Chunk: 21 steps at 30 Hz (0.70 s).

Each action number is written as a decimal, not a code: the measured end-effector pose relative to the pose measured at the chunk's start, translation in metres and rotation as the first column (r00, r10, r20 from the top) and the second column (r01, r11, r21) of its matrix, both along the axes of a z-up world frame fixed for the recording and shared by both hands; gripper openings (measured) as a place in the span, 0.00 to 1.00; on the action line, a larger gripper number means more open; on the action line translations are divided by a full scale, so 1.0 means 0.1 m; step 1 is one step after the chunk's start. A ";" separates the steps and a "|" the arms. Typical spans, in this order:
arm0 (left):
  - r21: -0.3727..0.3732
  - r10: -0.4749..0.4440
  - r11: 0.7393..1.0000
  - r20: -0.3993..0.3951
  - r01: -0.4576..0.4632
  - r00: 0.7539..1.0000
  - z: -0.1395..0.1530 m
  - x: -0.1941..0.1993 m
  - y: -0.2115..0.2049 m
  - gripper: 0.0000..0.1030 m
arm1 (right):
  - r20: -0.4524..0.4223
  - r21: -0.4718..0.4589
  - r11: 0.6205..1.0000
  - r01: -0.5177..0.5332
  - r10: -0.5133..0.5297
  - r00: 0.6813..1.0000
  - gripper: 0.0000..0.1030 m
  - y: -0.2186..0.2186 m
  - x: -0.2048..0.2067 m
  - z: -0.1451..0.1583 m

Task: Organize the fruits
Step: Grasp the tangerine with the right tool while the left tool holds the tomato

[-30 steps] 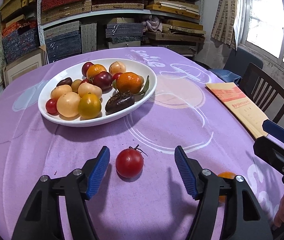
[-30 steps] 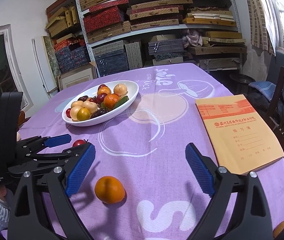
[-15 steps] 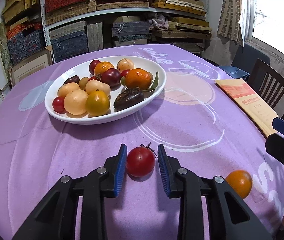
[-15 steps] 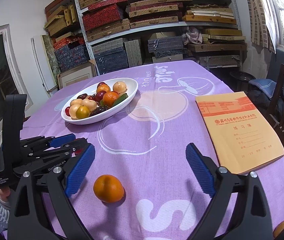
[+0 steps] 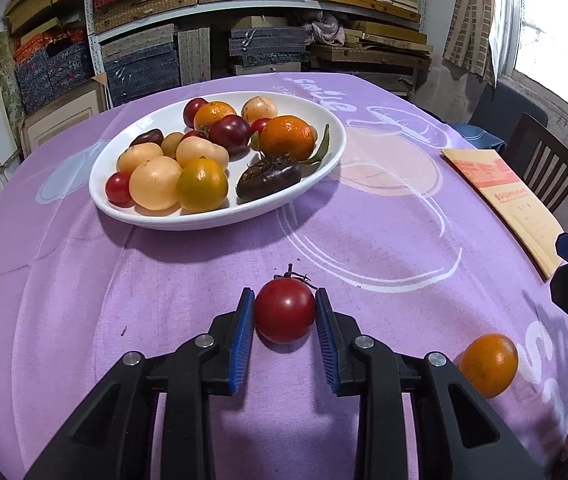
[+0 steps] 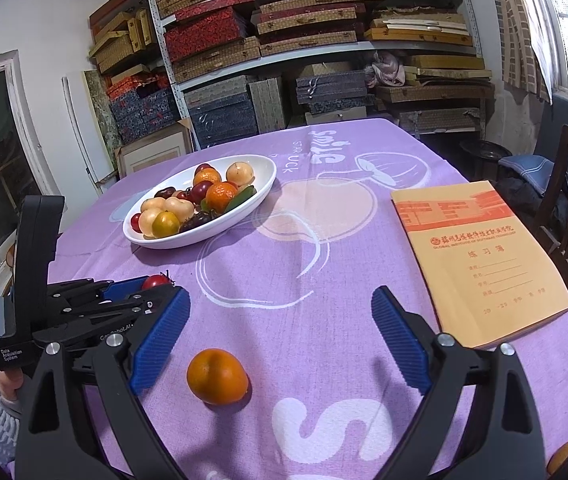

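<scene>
Okay, left gripper (image 5: 284, 316) jaws clamped on tomato (image 5: 284, 315), right gripper (image 6: 280, 336) wide open over orange (image 6: 217, 376); I'd lift gently toward bowl (image 5: 220, 222).

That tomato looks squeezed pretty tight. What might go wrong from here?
1. The left hand-held gripper is shut on the red tomato; a soft fruit may bruise or slip out when lifted.
2. The white bowl is already heaped, so an added tomato might roll off.
</scene>
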State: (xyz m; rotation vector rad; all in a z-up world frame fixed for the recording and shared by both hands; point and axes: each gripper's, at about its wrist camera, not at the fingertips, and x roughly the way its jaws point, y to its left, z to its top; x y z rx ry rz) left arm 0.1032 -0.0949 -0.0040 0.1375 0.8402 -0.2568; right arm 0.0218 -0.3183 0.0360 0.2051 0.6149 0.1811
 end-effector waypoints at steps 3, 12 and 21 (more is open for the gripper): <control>0.000 0.045 0.999 0.021 -0.045 0.999 0.05 -0.05 0.09 0.30 | -0.009 -0.009 1.000 -0.015 0.015 1.000 0.87 0.04 0.01 -0.02; -0.014 0.175 0.985 0.092 -0.174 0.980 0.28 -0.47 0.71 0.30 | -0.031 -0.156 0.978 -0.140 0.137 0.990 0.87 0.46 -0.08 -0.07; -0.020 0.196 0.981 0.093 -0.195 0.976 0.27 -0.59 0.85 0.30 | -0.141 -0.175 0.967 -0.184 0.160 0.977 0.77 0.60 -0.03 -0.20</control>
